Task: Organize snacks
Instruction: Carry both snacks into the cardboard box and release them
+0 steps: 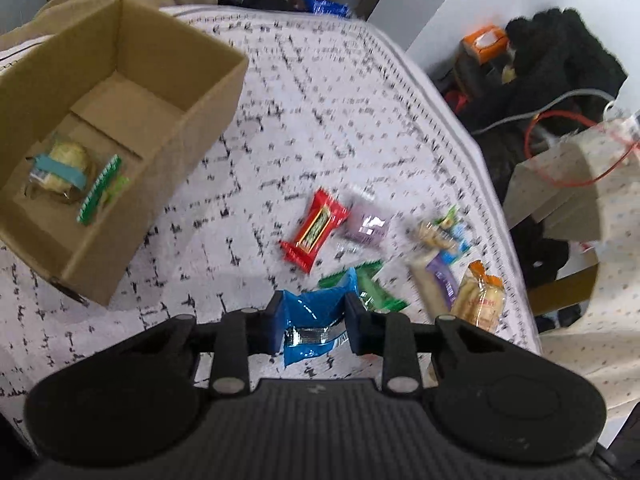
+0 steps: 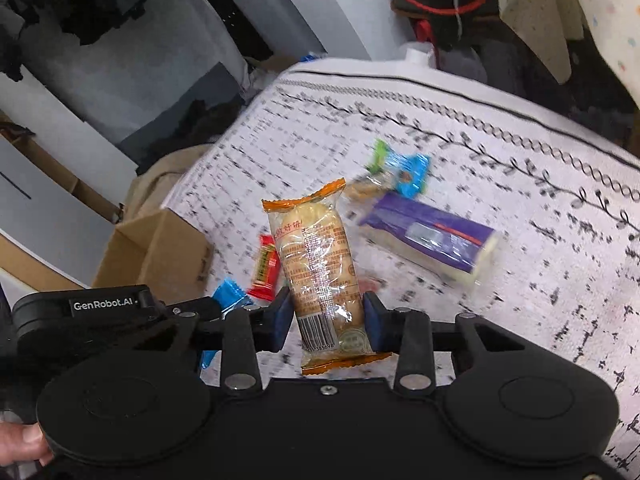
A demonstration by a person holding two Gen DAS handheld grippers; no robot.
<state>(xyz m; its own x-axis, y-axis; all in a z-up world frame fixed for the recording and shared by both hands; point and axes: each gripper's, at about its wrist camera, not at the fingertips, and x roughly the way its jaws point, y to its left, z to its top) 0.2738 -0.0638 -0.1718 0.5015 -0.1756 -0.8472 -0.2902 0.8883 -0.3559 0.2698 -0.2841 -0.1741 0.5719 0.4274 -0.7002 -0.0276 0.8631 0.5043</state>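
Note:
My left gripper is shut on a blue snack packet above the patterned cloth. A cardboard box stands to its upper left and holds a pastry in clear wrap and a green packet. My right gripper is shut on an orange-edged biscuit pack, held above the cloth. Loose snacks lie on the cloth: a red packet, a purple packet, a green packet, a purple bar and a blue-green pack.
The white patterned cloth covers the table, whose right edge curves away. Dark clothes, cables and an orange box lie beyond it on the right. The left gripper's body shows in the right wrist view.

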